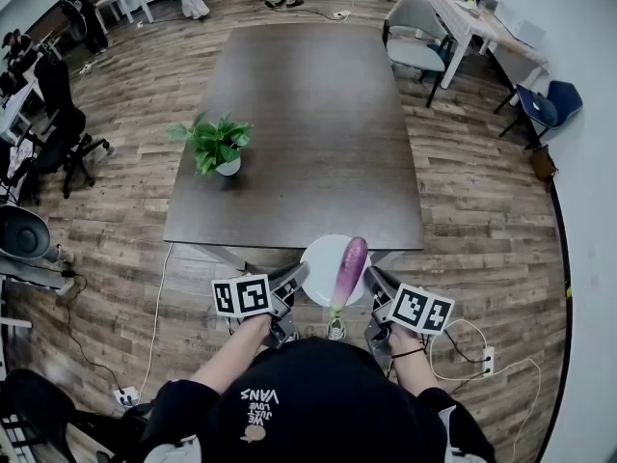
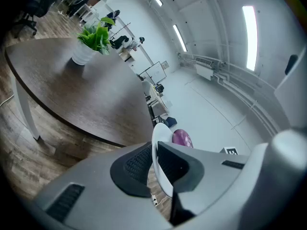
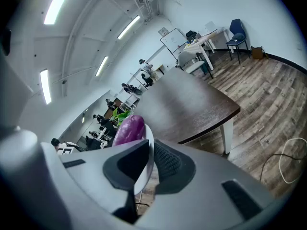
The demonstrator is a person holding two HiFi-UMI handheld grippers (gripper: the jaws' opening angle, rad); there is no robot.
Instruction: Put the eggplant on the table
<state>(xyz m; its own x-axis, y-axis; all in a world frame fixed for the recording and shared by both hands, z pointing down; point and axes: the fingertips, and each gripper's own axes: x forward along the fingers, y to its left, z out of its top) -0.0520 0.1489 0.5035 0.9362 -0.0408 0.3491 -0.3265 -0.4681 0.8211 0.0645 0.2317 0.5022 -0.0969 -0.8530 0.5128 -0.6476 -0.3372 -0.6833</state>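
Note:
A purple eggplant [image 1: 349,268] lies on a round white plate [image 1: 321,256] that hangs just short of the near edge of the dark wooden table [image 1: 308,114]. My left gripper [image 1: 300,277] is shut on the plate's left rim, my right gripper [image 1: 372,281] on its right rim. In the left gripper view the plate's edge [image 2: 158,137] stands between the jaws of the left gripper [image 2: 154,163], with the eggplant [image 2: 181,138] behind it. The right gripper view shows the right gripper [image 3: 149,153] clamping the plate [image 3: 142,180], the eggplant [image 3: 128,130] above it and the table [image 3: 187,109] beyond.
A potted green plant [image 1: 217,143] stands on the table's left side. Office chairs [image 1: 58,143] sit at the left, grey chairs [image 1: 415,32] and a blue chair [image 1: 549,104] at the right. Cables [image 1: 463,345] lie on the wooden floor near my feet.

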